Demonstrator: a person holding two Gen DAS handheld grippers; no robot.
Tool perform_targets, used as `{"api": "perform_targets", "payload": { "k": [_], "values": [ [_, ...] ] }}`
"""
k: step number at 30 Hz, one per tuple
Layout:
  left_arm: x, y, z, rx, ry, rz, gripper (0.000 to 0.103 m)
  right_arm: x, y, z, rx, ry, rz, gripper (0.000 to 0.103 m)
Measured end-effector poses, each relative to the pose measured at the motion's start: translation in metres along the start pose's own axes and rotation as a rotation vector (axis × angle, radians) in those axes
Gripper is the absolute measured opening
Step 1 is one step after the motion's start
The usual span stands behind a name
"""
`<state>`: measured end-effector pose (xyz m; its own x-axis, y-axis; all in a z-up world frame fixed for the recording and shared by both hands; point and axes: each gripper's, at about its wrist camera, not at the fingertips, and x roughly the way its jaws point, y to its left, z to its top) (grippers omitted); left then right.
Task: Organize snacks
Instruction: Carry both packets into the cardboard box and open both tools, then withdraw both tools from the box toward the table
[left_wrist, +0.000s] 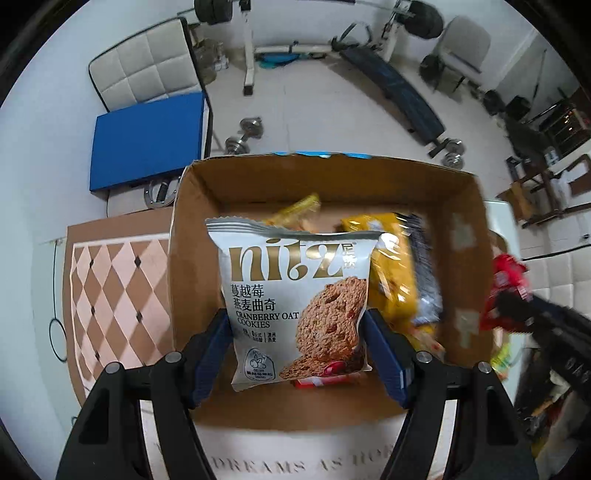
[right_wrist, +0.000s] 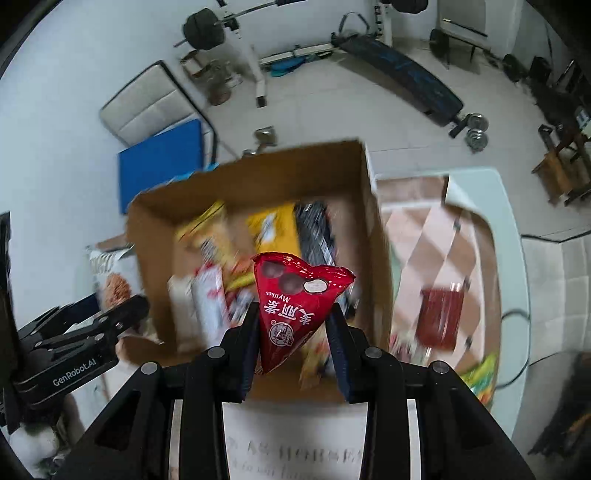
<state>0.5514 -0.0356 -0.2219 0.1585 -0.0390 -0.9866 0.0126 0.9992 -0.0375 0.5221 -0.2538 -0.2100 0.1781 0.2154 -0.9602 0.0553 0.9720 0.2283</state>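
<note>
My left gripper is shut on a white Nitz cranberry oat cookie pack and holds it upright over the open cardboard box. My right gripper is shut on a red Mylikes snack bag, held over the box's near edge. The box holds several snacks, among them a yellow pack and a dark pack. The red bag also shows at the right of the left wrist view. The left gripper shows at the left of the right wrist view.
The box stands on a table with a diamond-patterned cloth. More snacks lie right of the box: a red pack and a green-yellow pack. A blue-seated chair, dumbbells and gym benches stand on the floor beyond.
</note>
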Motion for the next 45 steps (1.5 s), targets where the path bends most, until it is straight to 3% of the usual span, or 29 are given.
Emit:
{"api": "perform_targets", "payload": {
  "k": [6, 15, 17, 18, 19, 20, 25, 32, 37, 45],
  "values": [
    [0.045, 0.025, 0.029, -0.020, 0.078, 0.040, 0.070, 0.048, -0.003, 0.047, 0.022, 0.048, -0.074, 0.037],
    [0.074, 0.029, 0.036, -0.026, 0.128, 0.039, 0.071, 0.089, -0.011, 0.057, 0.038, 0.091, -0.106, 0.039],
    [0.078, 0.033, 0.038, -0.058, 0.142, 0.021, 0.071, 0.095, -0.016, 0.058, 0.064, 0.119, -0.096, 0.049],
    [0.078, 0.034, 0.038, -0.067, 0.151, 0.010, 0.078, 0.096, -0.016, 0.058, 0.070, 0.134, -0.096, 0.056],
    [0.078, 0.034, 0.038, -0.072, 0.152, 0.009, 0.083, 0.097, -0.016, 0.057, 0.070, 0.146, -0.094, 0.070],
    [0.076, 0.034, 0.039, -0.069, 0.146, 0.009, 0.089, 0.096, -0.016, 0.057, 0.067, 0.144, -0.091, 0.070],
    [0.061, 0.027, 0.037, -0.057, 0.108, 0.001, 0.091, 0.092, -0.006, 0.054, 0.011, 0.155, -0.122, 0.090],
    [0.031, 0.017, 0.027, -0.048, 0.054, -0.029, 0.092, 0.072, 0.004, 0.045, -0.043, 0.129, -0.158, 0.094],
    [-0.008, 0.006, 0.003, -0.048, -0.050, -0.020, 0.092, 0.046, 0.009, 0.023, -0.076, 0.075, -0.163, 0.094],
    [-0.047, -0.010, -0.064, -0.089, -0.185, -0.006, 0.092, 0.014, 0.003, -0.052, -0.051, 0.012, -0.083, 0.094]
  ]
}}
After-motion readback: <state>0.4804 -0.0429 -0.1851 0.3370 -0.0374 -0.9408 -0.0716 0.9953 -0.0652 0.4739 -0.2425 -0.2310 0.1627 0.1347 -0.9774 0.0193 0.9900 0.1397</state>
